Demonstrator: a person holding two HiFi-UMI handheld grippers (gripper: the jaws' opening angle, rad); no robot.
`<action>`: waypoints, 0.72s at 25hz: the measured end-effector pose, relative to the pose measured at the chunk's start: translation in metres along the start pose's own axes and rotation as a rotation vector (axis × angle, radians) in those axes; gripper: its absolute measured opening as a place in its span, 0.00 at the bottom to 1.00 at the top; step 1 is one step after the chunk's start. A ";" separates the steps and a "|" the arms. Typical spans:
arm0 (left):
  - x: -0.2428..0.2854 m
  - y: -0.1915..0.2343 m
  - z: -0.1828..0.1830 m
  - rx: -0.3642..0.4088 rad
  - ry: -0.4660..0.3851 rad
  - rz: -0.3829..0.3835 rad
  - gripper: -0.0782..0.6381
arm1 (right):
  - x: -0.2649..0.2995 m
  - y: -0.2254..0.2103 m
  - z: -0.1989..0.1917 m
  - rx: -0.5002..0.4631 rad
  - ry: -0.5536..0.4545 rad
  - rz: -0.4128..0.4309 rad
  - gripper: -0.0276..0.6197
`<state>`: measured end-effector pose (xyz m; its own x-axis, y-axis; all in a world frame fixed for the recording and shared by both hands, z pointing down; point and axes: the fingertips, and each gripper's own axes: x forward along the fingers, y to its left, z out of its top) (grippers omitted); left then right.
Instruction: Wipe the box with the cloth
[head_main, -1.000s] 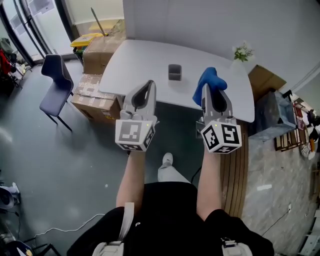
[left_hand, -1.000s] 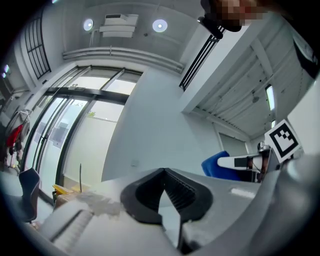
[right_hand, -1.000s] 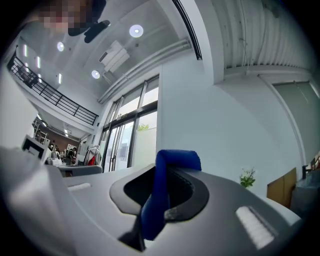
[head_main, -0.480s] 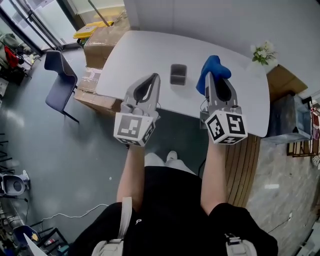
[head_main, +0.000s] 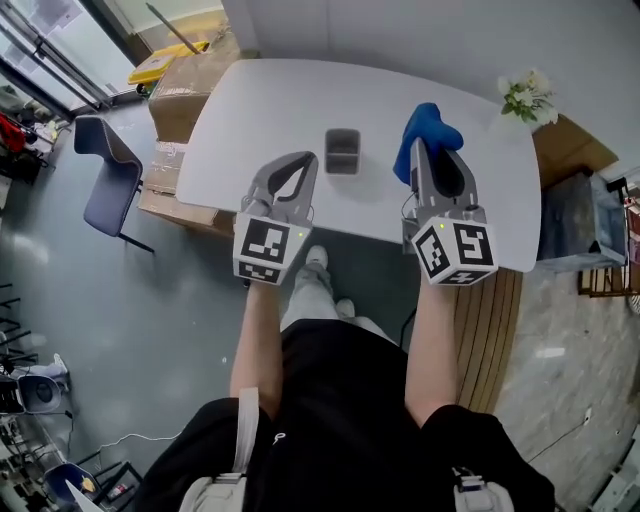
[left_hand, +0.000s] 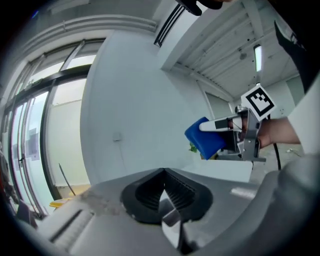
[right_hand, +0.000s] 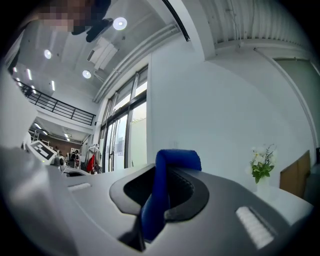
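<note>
A small dark grey box (head_main: 342, 151) stands on the white table (head_main: 250, 120), seen in the head view. My right gripper (head_main: 432, 160) is held over the table's near edge, right of the box, shut on a blue cloth (head_main: 424, 135) that sticks up past its tips. The cloth (right_hand: 161, 200) fills the gap between the jaws in the right gripper view. My left gripper (head_main: 297, 172) hovers left of and nearer than the box, shut with nothing in it. The left gripper view shows the cloth (left_hand: 204, 138) held in the right gripper (left_hand: 220, 126).
A vase of flowers (head_main: 524, 95) stands at the table's far right corner. Cardboard boxes (head_main: 190, 75) are stacked at the table's left end, with a blue chair (head_main: 105, 175) beyond them. A crate (head_main: 565, 225) and wooden slats sit right of the table.
The person has stepped closer to the table, so the box and tabletop sit nearer below both grippers. Both grippers keep their hold and spacing.
</note>
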<state>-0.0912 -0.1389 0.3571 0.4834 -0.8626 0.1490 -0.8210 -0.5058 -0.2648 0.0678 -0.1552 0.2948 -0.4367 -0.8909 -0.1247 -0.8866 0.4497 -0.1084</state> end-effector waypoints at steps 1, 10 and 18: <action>0.008 -0.004 -0.006 0.020 0.026 -0.022 0.11 | -0.001 -0.006 -0.003 0.000 0.006 -0.008 0.13; 0.063 -0.028 -0.070 0.206 0.258 -0.172 0.11 | 0.015 -0.042 -0.026 0.029 0.035 -0.028 0.13; 0.096 -0.030 -0.107 0.241 0.356 -0.247 0.14 | 0.041 -0.056 -0.048 0.050 0.064 -0.014 0.13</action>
<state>-0.0524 -0.2070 0.4811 0.4862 -0.6871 0.5399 -0.5811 -0.7157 -0.3874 0.0921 -0.2200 0.3432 -0.4344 -0.8988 -0.0598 -0.8846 0.4382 -0.1594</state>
